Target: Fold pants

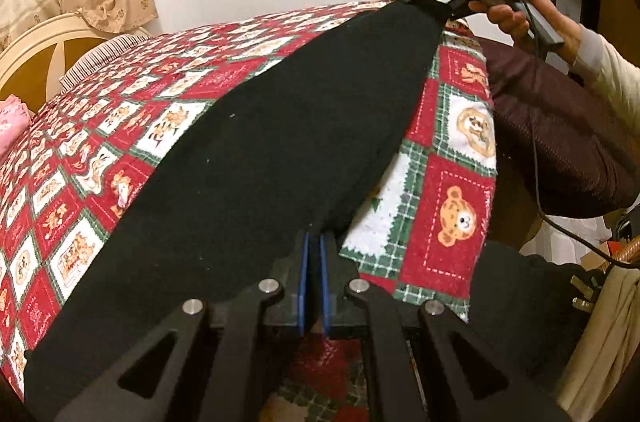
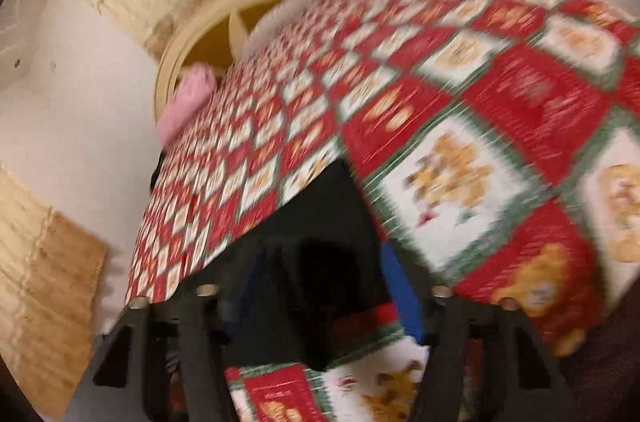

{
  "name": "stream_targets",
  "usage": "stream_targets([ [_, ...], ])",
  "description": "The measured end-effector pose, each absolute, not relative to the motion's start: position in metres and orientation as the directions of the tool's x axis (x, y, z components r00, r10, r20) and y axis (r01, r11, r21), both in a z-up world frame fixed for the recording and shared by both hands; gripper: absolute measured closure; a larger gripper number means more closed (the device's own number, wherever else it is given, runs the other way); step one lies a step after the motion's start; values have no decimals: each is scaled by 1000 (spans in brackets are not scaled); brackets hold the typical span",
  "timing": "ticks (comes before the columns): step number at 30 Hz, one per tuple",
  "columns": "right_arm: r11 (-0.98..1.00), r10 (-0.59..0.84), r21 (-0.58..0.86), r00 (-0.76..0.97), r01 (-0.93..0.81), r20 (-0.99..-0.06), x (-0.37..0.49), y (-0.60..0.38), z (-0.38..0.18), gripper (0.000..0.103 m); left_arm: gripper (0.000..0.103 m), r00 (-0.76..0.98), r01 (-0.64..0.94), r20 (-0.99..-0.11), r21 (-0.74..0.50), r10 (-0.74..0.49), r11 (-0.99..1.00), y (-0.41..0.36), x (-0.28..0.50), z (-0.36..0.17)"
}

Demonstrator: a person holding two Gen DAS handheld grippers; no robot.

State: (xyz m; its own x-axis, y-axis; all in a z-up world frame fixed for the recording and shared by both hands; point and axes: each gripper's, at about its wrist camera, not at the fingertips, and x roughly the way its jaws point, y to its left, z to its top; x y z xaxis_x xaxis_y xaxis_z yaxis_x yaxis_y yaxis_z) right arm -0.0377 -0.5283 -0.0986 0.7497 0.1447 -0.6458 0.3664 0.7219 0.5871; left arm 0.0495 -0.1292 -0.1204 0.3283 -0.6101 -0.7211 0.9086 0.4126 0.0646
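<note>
One pair of black pants (image 1: 256, 142) stretches taut over the red-and-green patchwork quilt (image 1: 452, 150), its near edge clamped between the left gripper's (image 1: 314, 246) two blue pads, its far corner pinched by the right gripper (image 1: 436, 0). Soft, matte fabric; one long dark band.

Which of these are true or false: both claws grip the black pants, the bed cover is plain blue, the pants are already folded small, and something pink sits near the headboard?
1. Both claws grip the black fabric pants. True: the left claw pinches one end, the right claw the far end.
2. The bed cover is plain blue. False: the red, green and white bear-print quilt covers the bed.
3. The pants are folded small. False: they stretch long across the quilt.
4. A pink cloth item sits near the cream headboard. True.
</note>
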Motion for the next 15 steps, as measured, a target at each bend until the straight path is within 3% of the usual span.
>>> stream_targets([
  [2, 747, 132, 547, 721, 379, -680, -29, -522, -98, 79, 96, 330, 908, -719, 64, -611, 414, -129, 50, -119],
  [5, 798, 74, 484, 737, 360, -671, -21, -512, -81, 95, 96, 349, 899, -702, 64, -621, 433, -125, 51, -110],
  [10, 876, 15, 391, 792, 284, -610, -10, -497, -41, 97, 96, 374, 891, -673, 69, -638, 450, -123, 48, -98],
  [15, 898, -33, 327, 785, 294, -618, 8, -498, -34, 98, 96, 405, 887, -690, 137, -600, 441, -136, 42, -113],
])
